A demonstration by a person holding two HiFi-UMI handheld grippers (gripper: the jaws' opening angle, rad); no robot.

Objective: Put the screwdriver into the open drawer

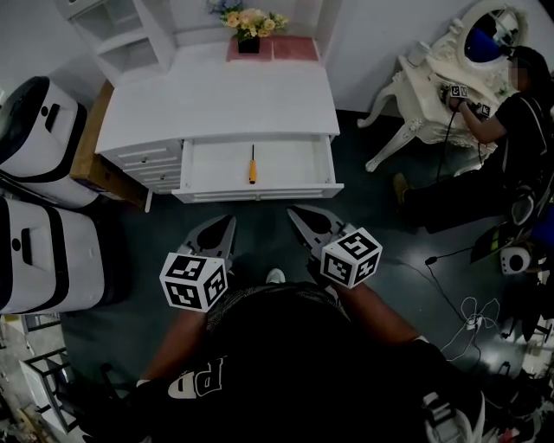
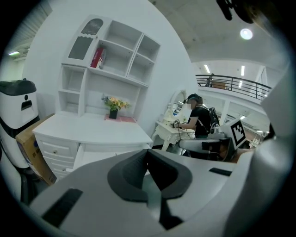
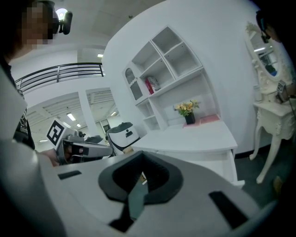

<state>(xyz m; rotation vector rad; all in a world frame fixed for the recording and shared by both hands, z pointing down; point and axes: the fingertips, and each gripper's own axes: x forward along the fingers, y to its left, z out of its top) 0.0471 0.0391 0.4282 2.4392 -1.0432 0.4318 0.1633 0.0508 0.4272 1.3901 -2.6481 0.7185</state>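
Note:
The screwdriver (image 1: pixel 252 164), black shaft with an orange handle, lies in the open drawer (image 1: pixel 260 193) of the white desk (image 1: pixel 216 95), near the drawer's middle. Both grippers hang over the dark floor in front of the drawer, close to the person's body and apart from the desk. My left gripper (image 1: pixel 228 221) has its jaws together with nothing in them. My right gripper (image 1: pixel 293 211) is shut too and holds nothing. In the left gripper view the closed jaws (image 2: pixel 148 152) point at the desk; in the right gripper view the closed jaws (image 3: pixel 141 155) do the same.
A vase of flowers (image 1: pixel 249 24) stands at the back of the desk under a white shelf unit (image 2: pixel 111 60). Two white machines (image 1: pixel 35 121) and a cardboard box (image 1: pixel 95 164) stand to the left. A person (image 1: pixel 511 130) sits at an ornate table (image 1: pixel 433 78) on the right; cables (image 1: pixel 467 311) lie on the floor.

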